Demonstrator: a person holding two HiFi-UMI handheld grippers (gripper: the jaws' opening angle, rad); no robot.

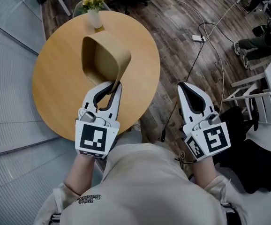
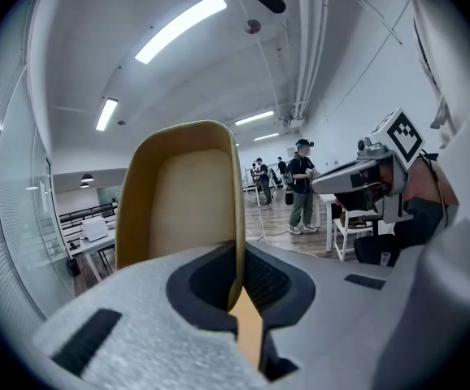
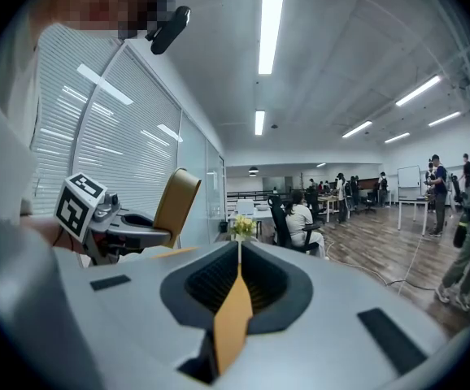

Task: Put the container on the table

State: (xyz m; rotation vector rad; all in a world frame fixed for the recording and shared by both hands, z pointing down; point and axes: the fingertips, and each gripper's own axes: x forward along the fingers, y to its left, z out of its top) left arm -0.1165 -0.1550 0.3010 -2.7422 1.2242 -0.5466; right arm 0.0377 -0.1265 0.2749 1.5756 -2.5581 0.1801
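The round wooden surface (image 1: 51, 83) is filling the left of the head view. The tan container (image 1: 105, 55) is hanging over its middle, tipped so its hollow inside is showing (whether its far edge is touching the wood is unclear). The left tool (image 1: 115, 84) is clenching the container's near wall, pinching the thin rim between its jaws. The right tool (image 1: 185, 85) is hovering over the plank floor (image 1: 173, 32) to the right, with its jaws pressed together on nothing. A white vase of yellow flowers (image 1: 94, 13) is standing at the surface's far edge.
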